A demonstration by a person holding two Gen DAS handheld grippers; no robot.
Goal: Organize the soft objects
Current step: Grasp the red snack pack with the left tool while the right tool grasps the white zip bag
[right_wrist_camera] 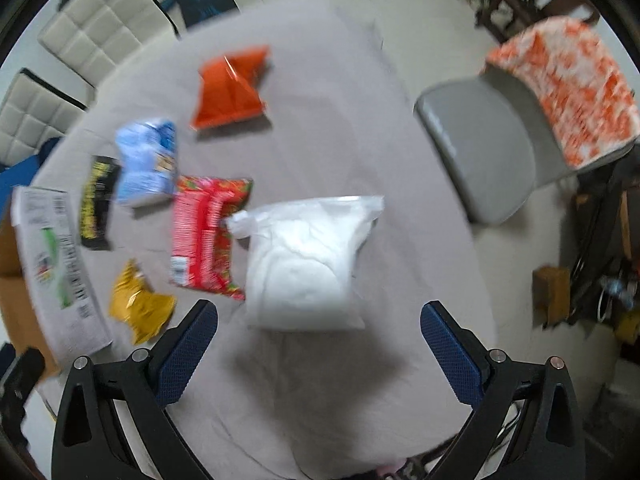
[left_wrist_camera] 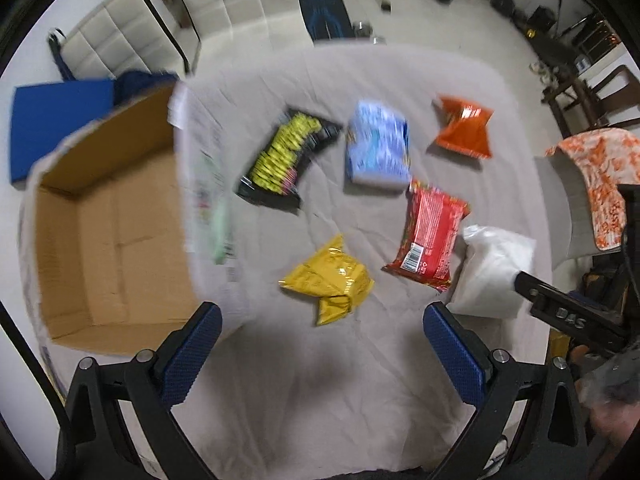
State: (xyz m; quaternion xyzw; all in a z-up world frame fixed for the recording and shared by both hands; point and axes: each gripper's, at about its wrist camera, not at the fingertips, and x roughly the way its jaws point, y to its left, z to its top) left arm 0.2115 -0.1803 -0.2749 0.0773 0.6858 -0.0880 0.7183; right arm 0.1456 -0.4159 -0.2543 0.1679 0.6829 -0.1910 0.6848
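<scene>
Approaching the packets is the step in hand, judged from the layout: six soft packets lie on the cloth-covered table (left_wrist_camera: 320,380) and the open cardboard box (left_wrist_camera: 112,240) at its left edge shows a bare floor, though blur hides detail.

Gripper state: the left hand-held gripper (left_wrist_camera: 320,344) is released, jaws spread wide, holding nothing. The right hand-held gripper (right_wrist_camera: 320,344) is likewise released and holds nothing; it hangs above the table just short of the white bag (right_wrist_camera: 308,260).

Packet positions, left wrist view:
- yellow packet (left_wrist_camera: 332,280), nearest the left gripper, close to the box wall;
- red packet (left_wrist_camera: 428,232), touching or slightly overlapped by the white bag;
- black-and-yellow packet (left_wrist_camera: 284,156), beside the box flap;
- light blue packet (left_wrist_camera: 376,144), at centre;
- orange packet (left_wrist_camera: 464,128), farthest away.

Recommended procedure:
1. Assign the white bag to the right gripper and the yellow packet to the left, since each lies directly ahead of that gripper.
2. Pinch the white bag at its near edge or sealed top, not across its full, puffy body, which will probably bulge out of the jaws.
3. Lift the bag straight up first, so the red packet is not dragged along.
4. Grip the crumpled yellow packet at a raised fold.
5. Clear the box wall before releasing.
</scene>
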